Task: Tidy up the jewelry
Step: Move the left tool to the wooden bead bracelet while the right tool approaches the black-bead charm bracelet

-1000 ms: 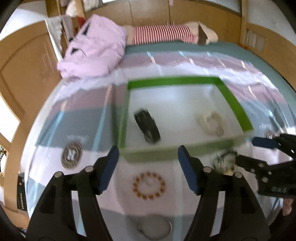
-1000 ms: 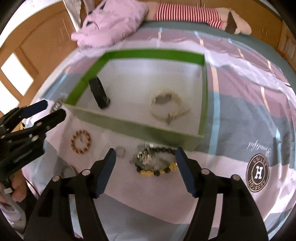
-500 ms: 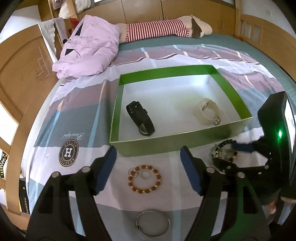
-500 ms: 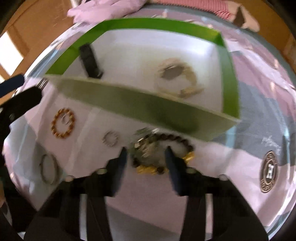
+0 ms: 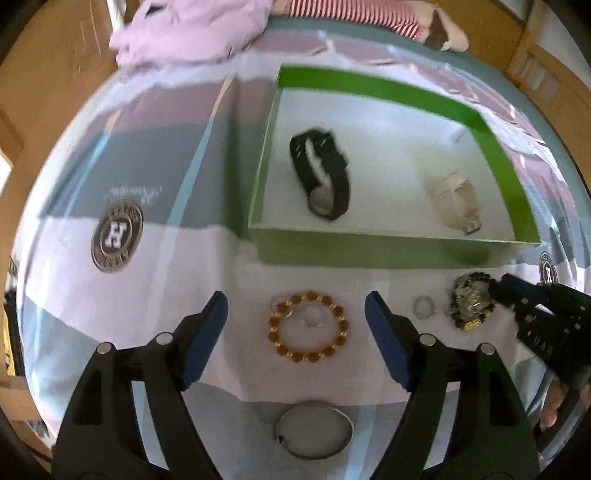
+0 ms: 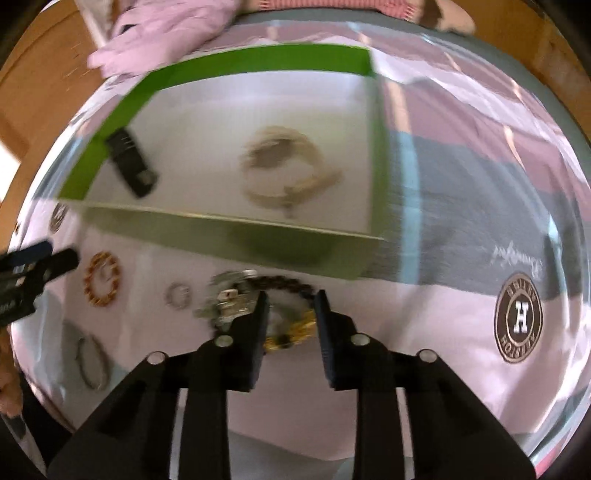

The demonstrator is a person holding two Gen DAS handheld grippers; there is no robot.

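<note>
A green box [image 5: 369, 86] [image 6: 258, 55] on the bed holds a black watch [image 5: 321, 177] [image 6: 131, 168] and a cream watch [image 5: 456, 203] [image 6: 286, 171]. In front of it lie an amber bead bracelet [image 5: 308, 326] [image 6: 102, 279], a small silver ring [image 5: 424, 307] [image 6: 178, 295], a silver bangle [image 5: 314, 430] [image 6: 92, 363] and a dark-and-gold bead bracelet with charms [image 5: 471, 306] [image 6: 284, 284]. My left gripper [image 5: 295, 310] [image 6: 40, 262] stands wide open around the amber bracelet. My right gripper [image 6: 290, 306] [image 5: 517, 295] is narrowed around the dark bracelet, which lies on the sheet.
The bed sheet is striped pink, grey and white with round "H" logos [image 5: 117, 236] [image 6: 519, 319]. A pink blanket [image 5: 192, 26] and a striped cloth [image 5: 354, 11] lie at the head. Wooden bed boards [image 5: 33, 92] frame the sides.
My left gripper dropped toward the amber bracelet. My right gripper came down over the dark bracelet and its fingers narrowed from wide open to about half.
</note>
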